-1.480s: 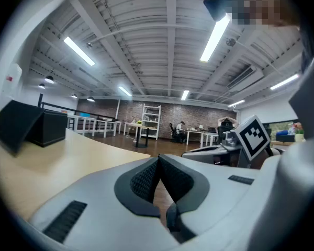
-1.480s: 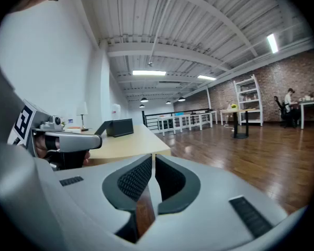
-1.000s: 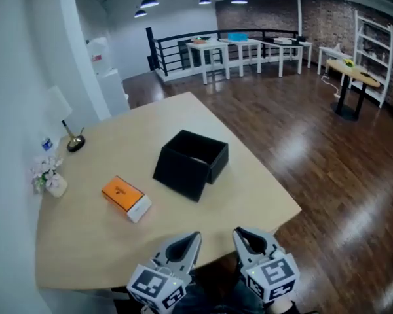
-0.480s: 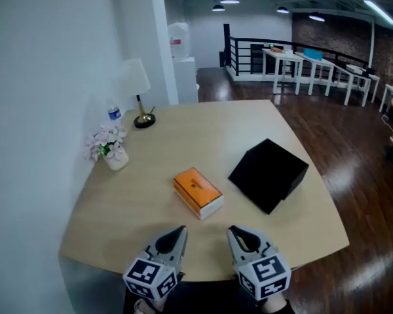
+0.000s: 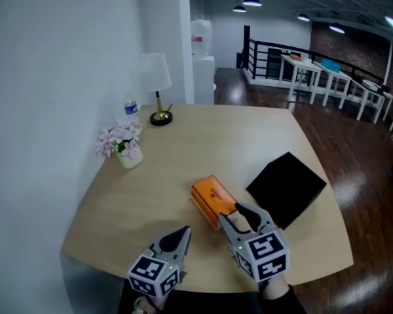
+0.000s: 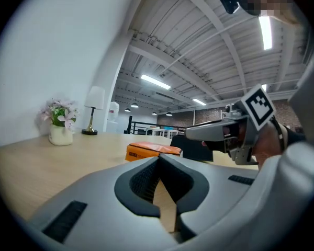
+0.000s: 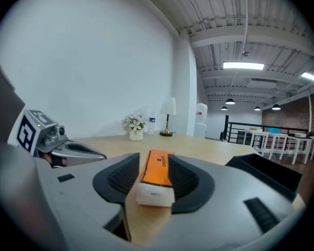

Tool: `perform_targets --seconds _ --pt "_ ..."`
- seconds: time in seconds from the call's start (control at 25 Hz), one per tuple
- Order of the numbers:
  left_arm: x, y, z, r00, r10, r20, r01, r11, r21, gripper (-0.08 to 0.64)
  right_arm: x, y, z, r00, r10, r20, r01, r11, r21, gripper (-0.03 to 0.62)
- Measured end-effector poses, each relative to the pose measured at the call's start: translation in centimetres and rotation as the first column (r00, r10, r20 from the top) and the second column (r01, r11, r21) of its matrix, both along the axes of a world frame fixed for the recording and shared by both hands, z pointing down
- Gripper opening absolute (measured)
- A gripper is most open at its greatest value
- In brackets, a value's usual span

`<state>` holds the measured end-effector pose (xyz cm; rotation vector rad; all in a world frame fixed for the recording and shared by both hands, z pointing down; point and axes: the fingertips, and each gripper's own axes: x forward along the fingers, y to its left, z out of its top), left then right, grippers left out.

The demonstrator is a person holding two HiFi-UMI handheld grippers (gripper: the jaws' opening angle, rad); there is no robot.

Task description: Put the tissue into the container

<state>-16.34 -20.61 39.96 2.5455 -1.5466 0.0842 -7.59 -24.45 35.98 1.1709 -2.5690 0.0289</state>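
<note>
An orange tissue box [image 5: 211, 198] with a white end lies on the table, left of the open black container [image 5: 287, 187]. My right gripper [image 5: 233, 216] reaches to the box's near end. In the right gripper view the tissue box [image 7: 157, 174] shows in the gap of the right gripper [image 7: 156, 159], whose jaws are opening and not pressing on it; the container [image 7: 262, 172] lies to the right. My left gripper [image 5: 182, 233] hangs near the table's front edge. Its tips meet in the left gripper view, left gripper [image 6: 158, 160] empty, with the tissue box [image 6: 149, 150] ahead.
The wooden table [image 5: 183, 142] stands against a white wall. A vase of pink flowers [image 5: 124, 146], a water bottle [image 5: 131, 105] and a lamp [image 5: 156, 77] stand at its far left. Dark floor lies beyond the table's right edge [image 5: 334, 221].
The head view has swung left, so the box and container sit more to the right. My right gripper has moved forward to the tissue box and its jaws have parted. The left gripper stays low.
</note>
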Motion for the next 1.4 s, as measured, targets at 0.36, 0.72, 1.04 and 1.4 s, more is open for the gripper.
perform_targets --seconds 0.36,0.72,1.04,1.4 --pt "-0.9 -0.7 1.1 1.0 -0.009 -0.011 0.008 1.0 -0.03 0.0 -4.0 -7.2 4.1 0.973 -0.096 -0.209 0.039 0.964 -0.264 0.508" --pt "-1.5 -3.1 0.5 0.998 -0.049 0.026 0.049 0.998 -0.029 0.0 -4.6 -9.0 7.3 0.968 -0.052 -0.244 -0.047 0.922 -0.384 0.508" --pt "-1.2 -2.8 1.2 0.999 -0.039 0.018 0.04 0.998 -0.043 0.0 -4.8 -8.9 9.4 0.975 -0.051 -0.217 -0.039 0.919 -0.393 0.489" --pt "-0.8 -2.2 0.8 0.999 -0.037 0.014 0.037 0.999 -0.04 0.0 -4.4 -8.3 8.4 0.983 -0.035 -0.181 -0.027 0.943 -0.33 0.427"
